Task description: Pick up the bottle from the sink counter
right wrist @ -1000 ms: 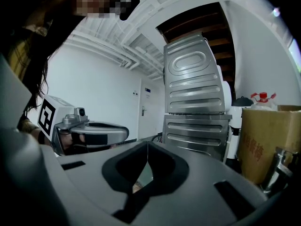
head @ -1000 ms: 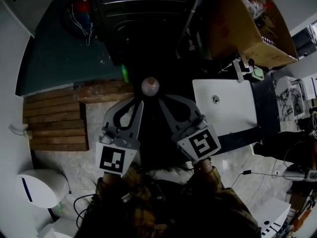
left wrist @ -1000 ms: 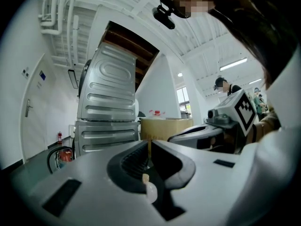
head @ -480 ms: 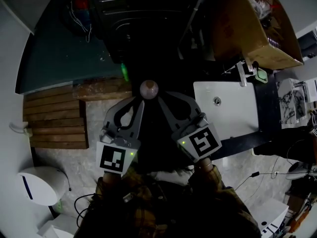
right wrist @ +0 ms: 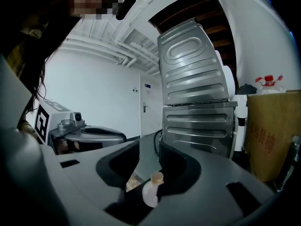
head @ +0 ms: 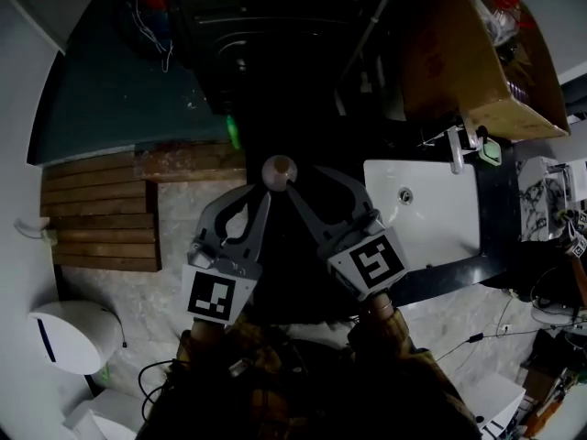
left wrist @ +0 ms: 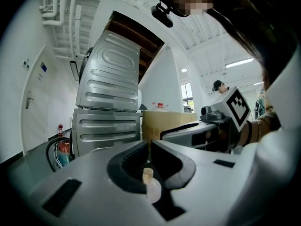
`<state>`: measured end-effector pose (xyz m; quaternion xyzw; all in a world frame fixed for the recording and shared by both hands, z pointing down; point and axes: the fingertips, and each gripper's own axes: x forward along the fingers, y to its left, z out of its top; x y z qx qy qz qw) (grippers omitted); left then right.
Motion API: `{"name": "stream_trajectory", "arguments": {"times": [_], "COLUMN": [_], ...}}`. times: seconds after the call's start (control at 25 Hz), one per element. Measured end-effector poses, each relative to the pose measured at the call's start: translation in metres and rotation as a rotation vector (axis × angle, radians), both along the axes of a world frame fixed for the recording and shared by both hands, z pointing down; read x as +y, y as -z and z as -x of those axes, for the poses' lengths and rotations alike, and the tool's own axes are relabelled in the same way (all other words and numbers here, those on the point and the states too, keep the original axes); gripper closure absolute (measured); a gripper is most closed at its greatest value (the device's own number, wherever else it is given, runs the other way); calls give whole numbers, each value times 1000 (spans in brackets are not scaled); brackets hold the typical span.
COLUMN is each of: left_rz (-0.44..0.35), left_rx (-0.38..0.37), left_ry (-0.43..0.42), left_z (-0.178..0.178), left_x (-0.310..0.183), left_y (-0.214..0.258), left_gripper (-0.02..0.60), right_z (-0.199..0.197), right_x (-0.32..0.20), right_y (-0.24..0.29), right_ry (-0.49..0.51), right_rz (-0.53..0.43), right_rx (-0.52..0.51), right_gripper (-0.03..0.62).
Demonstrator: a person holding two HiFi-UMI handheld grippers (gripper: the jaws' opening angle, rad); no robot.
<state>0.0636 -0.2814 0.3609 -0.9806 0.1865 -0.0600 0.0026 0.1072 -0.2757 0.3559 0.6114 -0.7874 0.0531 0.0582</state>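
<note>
Bottle (head: 279, 170) lifted off the counter (head: 449, 278), clamped in left tongs (left wrist: 148, 146); right tongs (right wrist: 149, 149) just opened around it; pickup apparently done.

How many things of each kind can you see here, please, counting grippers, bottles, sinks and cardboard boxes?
Grippers: 2 (left gripper, right gripper)
Bottle: 1
Sink: 1
Cardboard box: 1
Total: 5
</note>
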Motion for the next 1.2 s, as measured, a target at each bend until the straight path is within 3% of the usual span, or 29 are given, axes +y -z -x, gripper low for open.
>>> {"name": "stream_trajectory", "arguments": {"times": [0.48,1.2], "left_rz": [45,104], "left_rx": [-34,-98], "left_ry": [24,51], "left_z": [-2,5], "left_x": [-19,-32], "left_y": [-27,-74], "left_gripper": [546,546], "right_z": [-4,5], "right_x": [-34,-69], "right_y": [-35,-94], "right_ry": [35,83], "right_rz": [56,117], "right_rx": [2,17], "right_gripper": [408,405]}}
